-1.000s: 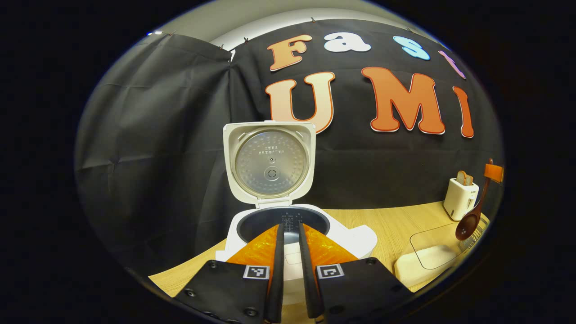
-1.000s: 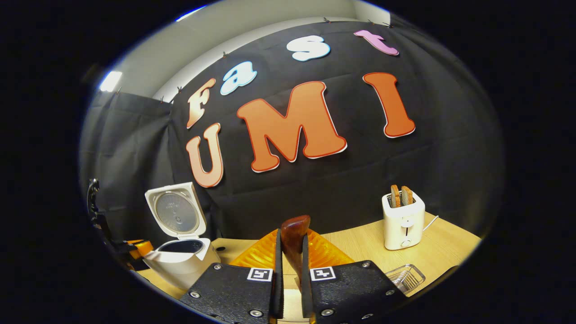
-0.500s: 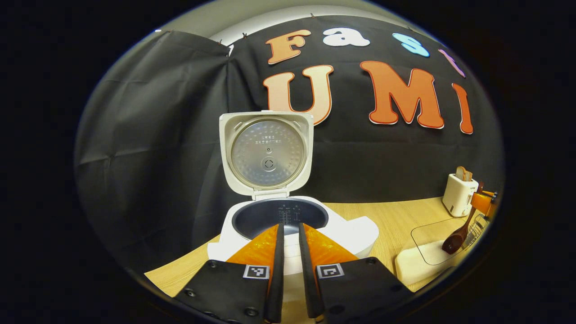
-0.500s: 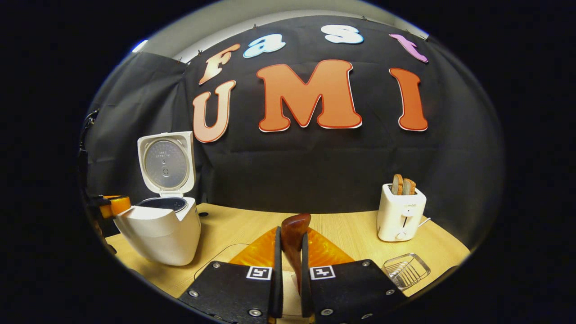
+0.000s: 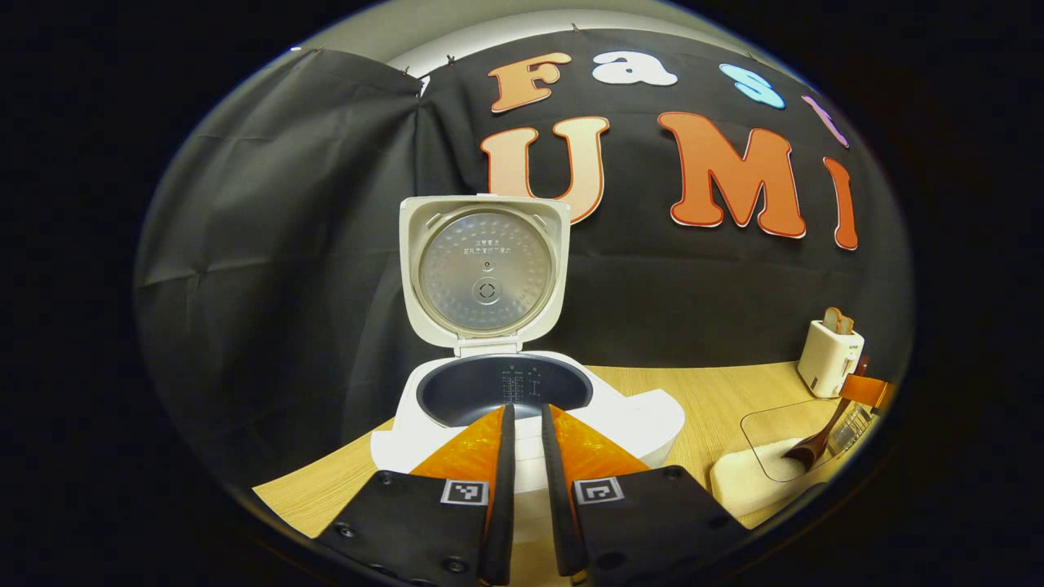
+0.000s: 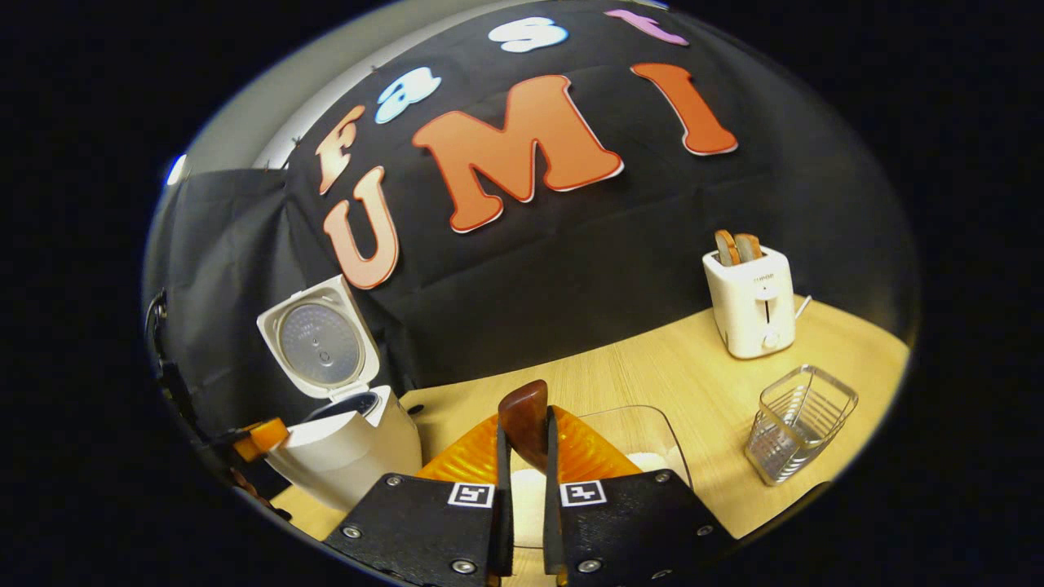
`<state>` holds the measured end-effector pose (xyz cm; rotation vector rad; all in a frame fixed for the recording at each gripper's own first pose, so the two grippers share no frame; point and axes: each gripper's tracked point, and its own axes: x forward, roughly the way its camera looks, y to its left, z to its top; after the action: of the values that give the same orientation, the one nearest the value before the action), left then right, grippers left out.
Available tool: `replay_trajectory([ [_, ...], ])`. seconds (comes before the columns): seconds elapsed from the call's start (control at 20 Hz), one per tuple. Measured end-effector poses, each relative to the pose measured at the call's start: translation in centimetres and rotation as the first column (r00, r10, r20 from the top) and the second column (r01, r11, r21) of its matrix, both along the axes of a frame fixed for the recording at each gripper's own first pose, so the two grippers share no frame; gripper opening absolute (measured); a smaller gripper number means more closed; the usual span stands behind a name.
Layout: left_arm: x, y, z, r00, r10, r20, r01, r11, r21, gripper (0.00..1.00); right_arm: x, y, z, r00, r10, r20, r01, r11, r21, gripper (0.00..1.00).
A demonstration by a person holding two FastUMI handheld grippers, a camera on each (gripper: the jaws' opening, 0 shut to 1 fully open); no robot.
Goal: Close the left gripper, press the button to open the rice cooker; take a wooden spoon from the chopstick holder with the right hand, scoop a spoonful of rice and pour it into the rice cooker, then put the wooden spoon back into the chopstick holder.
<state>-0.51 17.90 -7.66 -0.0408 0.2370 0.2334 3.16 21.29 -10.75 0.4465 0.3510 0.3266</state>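
Since the earlier frame the right gripper has tipped down, its fingers clamped on the spoon, bowl now in the rice tub. Wood is light, stiff and smooth; I judge a mid-handle grip steadies the scoop. Left gripper, fingers near together and empty, hangs before the open cooker. Holder stands right on the bare table.
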Motion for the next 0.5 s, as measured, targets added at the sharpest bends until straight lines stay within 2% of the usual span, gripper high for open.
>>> replay_trajectory([
  [0.1,-0.2,-0.2,0.1,1.000,-0.003,0.002,0.003,1.000,-0.004,0.24,0.3,-0.9,-0.1,0.999,-0.040,-0.032,0.042,0.997,0.062,0.15],
  [0.25,-0.5,-0.2,0.4,1.000,-0.003,0.010,0.003,1.000,-0.012,0.24,0.8,-2.4,-0.6,0.989,-0.091,-0.116,0.112,0.976,0.188,0.15],
  [0.5,-1.0,0.1,1.0,1.000,0.004,0.019,-0.004,1.000,-0.020,0.24,1.4,-2.3,-1.5,0.964,-0.096,-0.246,0.187,0.907,0.377,0.15],
])
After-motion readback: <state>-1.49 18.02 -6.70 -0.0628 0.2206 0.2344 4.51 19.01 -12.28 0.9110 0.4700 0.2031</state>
